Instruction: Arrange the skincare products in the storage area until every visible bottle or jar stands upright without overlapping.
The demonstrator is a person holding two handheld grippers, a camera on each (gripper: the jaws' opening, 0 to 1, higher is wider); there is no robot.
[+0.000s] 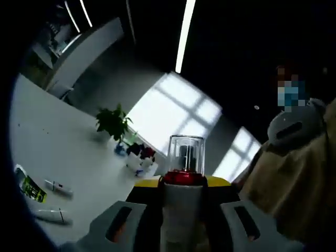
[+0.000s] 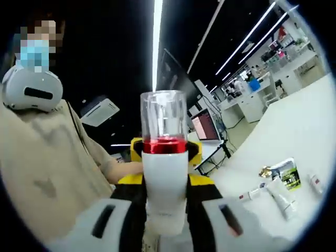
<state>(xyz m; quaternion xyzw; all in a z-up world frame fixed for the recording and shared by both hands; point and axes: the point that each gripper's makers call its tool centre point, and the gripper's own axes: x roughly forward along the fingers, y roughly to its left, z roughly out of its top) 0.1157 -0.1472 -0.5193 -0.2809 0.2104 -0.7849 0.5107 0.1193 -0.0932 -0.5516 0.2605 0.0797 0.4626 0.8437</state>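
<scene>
The bottle (image 1: 181, 202) is up off the surface, white body with a red band and a clear cap, and in both views it stands between the jaws, long axis running straight up the frame, cap pointing away from the cameras. The left tool (image 1: 182, 223) has its jaws set against the bottle's sides, clamped on it as far as the left gripper view shows; the right tool (image 2: 167, 215) looks closed on the same white body too. A person in a tan top (image 2: 47, 152) stands close behind. Down on the white surface (image 2: 310, 121), tubes (image 2: 281, 197) and a small box (image 2: 287, 173) lie flat, and more tubes (image 1: 58, 187) sit beyond. Judging by that, the arranging is barely underway: most items need standing up.
</scene>
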